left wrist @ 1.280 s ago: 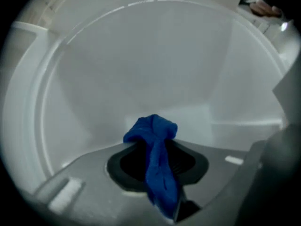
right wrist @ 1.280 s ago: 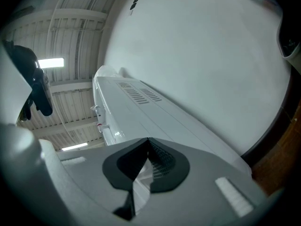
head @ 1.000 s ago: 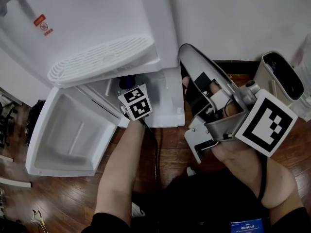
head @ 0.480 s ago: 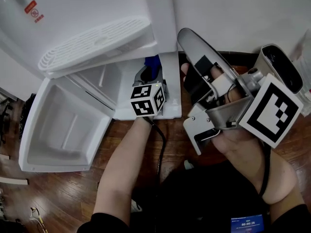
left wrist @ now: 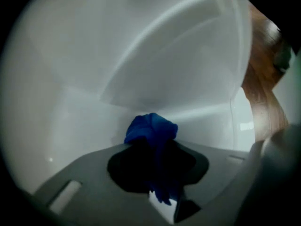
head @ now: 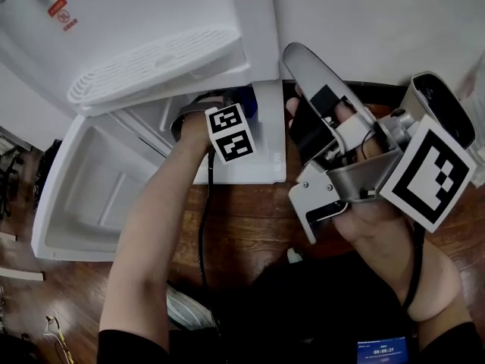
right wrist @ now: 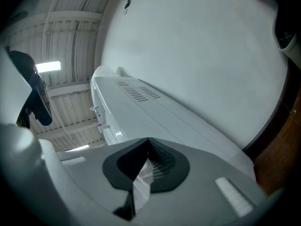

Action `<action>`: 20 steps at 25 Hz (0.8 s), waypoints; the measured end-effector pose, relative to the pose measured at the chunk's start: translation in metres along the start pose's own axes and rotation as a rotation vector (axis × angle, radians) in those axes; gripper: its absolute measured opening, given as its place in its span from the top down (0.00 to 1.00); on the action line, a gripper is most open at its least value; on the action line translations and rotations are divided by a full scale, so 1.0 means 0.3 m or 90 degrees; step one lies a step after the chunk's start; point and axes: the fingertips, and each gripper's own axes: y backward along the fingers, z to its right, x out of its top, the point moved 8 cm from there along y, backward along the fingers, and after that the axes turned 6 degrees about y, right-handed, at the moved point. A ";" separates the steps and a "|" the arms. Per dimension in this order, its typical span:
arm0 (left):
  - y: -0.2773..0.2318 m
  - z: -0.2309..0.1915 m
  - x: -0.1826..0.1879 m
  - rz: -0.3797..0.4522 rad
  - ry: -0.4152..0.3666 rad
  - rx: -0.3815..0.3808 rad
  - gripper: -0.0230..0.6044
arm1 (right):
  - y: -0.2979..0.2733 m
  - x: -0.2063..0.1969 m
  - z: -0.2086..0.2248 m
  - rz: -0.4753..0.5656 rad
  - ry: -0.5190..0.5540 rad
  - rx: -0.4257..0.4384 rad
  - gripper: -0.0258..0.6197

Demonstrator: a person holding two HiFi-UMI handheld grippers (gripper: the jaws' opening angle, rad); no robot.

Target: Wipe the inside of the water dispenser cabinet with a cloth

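Left tongs clamp blue cloth inside cabinet, angled down; right tongs closed, raised.

**Even light, heavy fisheye**

The head view is evenly lit and sharp; the white water dispenser reads bright. Both gripper views bulge, with black corners. The left one is soft, its blue cloth blurred; a ceiling lamp glows in the right.
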 end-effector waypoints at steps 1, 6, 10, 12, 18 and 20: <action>-0.027 0.009 0.005 -0.017 0.003 -0.015 0.79 | 0.000 0.001 0.001 0.003 0.002 -0.002 0.95; -0.090 0.109 0.013 -0.018 -0.055 -0.043 0.79 | 0.009 -0.002 0.017 0.023 -0.004 -0.015 0.95; 0.011 0.158 -0.002 0.009 -0.085 -0.142 0.79 | 0.003 -0.004 0.017 0.014 -0.009 -0.005 0.95; 0.086 0.210 -0.001 0.022 -0.082 -0.212 0.79 | 0.001 -0.001 0.011 0.010 -0.006 0.000 0.95; 0.244 0.331 -0.035 -0.010 -0.144 -0.310 0.79 | 0.004 0.001 0.001 0.010 -0.009 -0.002 0.95; 0.239 0.258 -0.064 -0.016 -0.119 -0.274 0.78 | -0.001 0.003 -0.003 0.014 -0.015 0.006 0.95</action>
